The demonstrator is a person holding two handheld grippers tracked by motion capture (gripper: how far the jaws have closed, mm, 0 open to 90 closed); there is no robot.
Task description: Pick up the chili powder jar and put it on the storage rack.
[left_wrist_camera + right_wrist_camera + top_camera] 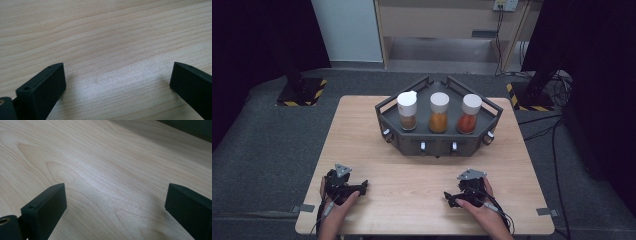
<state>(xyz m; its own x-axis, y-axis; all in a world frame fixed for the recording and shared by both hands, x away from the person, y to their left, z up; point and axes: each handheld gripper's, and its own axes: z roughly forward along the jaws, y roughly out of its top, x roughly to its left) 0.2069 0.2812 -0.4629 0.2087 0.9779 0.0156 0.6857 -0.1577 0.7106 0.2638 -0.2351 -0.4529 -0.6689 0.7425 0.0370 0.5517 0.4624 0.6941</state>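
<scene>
While both claws, left (pixel 362 186) and right (pixel 448 198), rest open and empty on the counter (pixel 422 175), nothing's started; next comes reaching to the jars (pixel 438 113).

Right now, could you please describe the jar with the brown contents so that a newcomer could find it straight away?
Start at the dark grey angular rack standing at the far middle of the wooden table. Three white-capped jars stand in a row inside it. The brown jar is the leftmost, beside the orange jar and farthest from the red jar; its contents are the darkest.
</scene>
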